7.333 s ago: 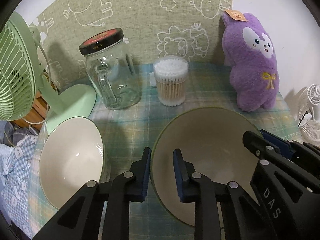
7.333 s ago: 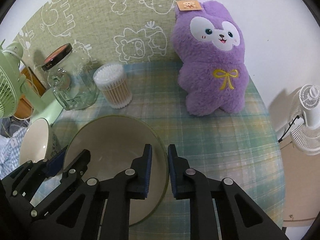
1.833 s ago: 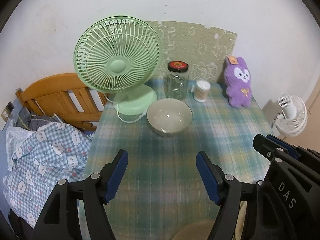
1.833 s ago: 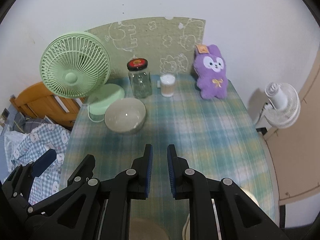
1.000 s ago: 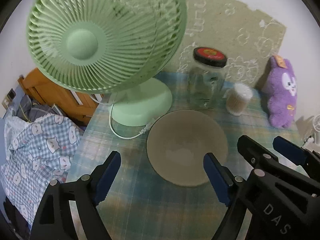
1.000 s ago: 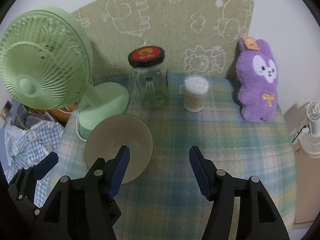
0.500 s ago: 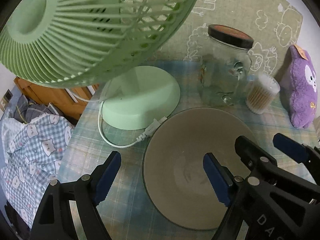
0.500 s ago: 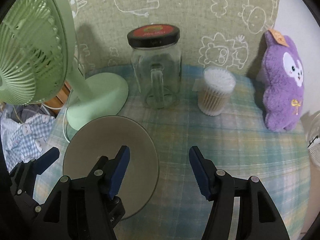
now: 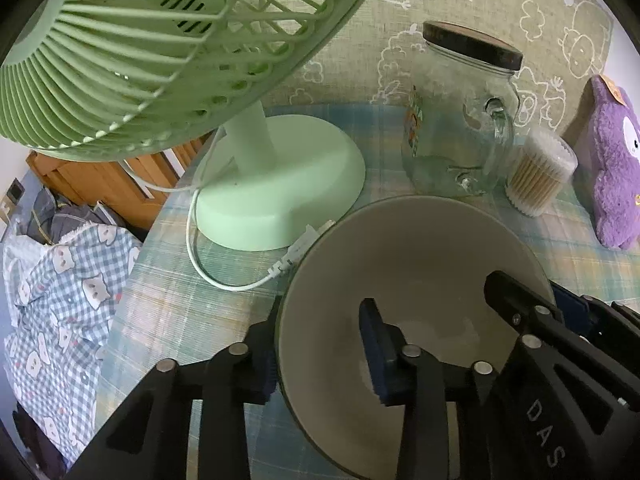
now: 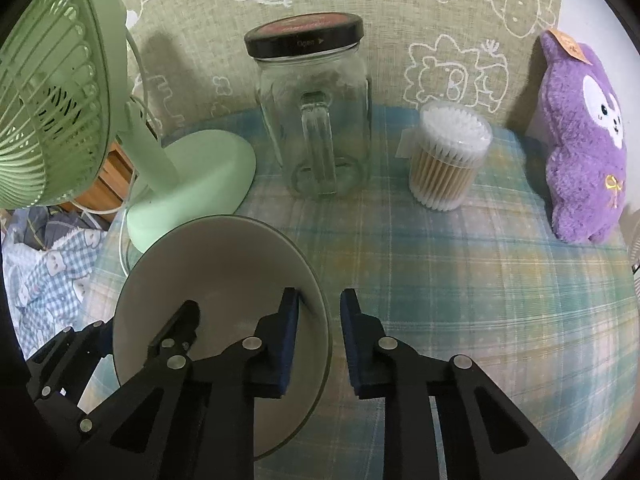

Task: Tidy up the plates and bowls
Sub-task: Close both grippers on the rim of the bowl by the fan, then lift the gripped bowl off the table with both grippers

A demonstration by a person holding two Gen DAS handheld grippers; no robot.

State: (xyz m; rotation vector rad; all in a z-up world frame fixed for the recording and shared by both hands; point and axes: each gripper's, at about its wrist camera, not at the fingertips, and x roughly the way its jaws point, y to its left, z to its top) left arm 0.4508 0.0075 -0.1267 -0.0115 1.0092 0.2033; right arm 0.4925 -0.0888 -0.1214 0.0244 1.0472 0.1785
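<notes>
Bowl [image 9: 412, 264] rim sits between both half-open hand-held grippers' jaws.

My left claw [image 9: 320, 350] covers the bowl's [image 9: 420, 256] near rim at 6 o'clock. The green fan [image 9: 160, 40] is cut off at 12 and 9 o'clock. My right claw [image 10: 319, 336] hides the bowl rim; whether its pads touch is unclear.
</notes>
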